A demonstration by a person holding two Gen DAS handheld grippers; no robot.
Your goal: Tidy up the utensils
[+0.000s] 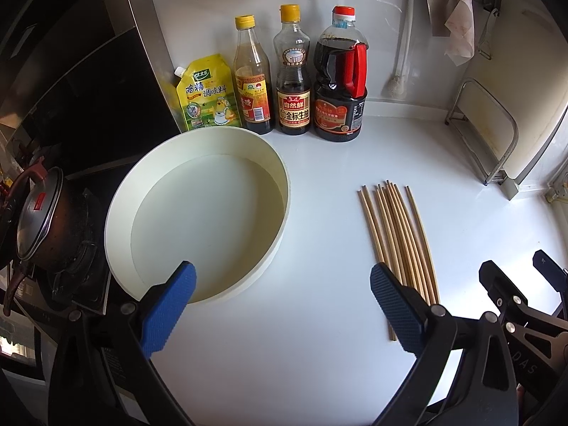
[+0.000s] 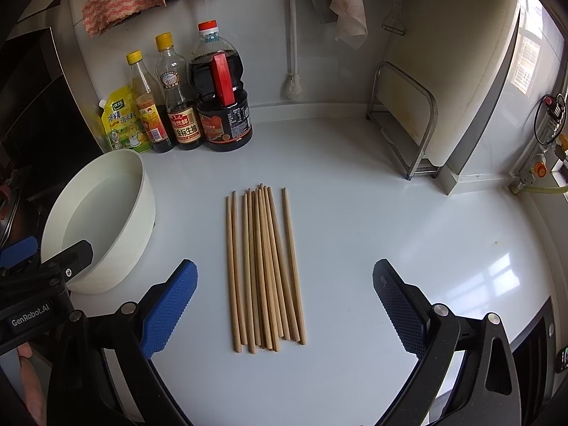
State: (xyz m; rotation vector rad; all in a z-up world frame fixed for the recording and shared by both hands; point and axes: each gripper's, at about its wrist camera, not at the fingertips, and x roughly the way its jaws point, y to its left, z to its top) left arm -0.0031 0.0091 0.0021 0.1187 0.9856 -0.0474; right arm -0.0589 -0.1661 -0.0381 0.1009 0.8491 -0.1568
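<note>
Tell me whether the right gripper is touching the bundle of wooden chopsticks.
Apart. The right wrist view shows the right gripper open, with bare white countertop between each blue finger and the bundle of wooden chopsticks.

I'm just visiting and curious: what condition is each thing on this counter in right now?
Left gripper: open, holding nothing.
Right gripper: open, holding nothing.
Chopsticks: lying loose on the counter.
Round tray: empty.
Three bottles: upright, capped.
Yellow pouch: standing, capped.
</note>
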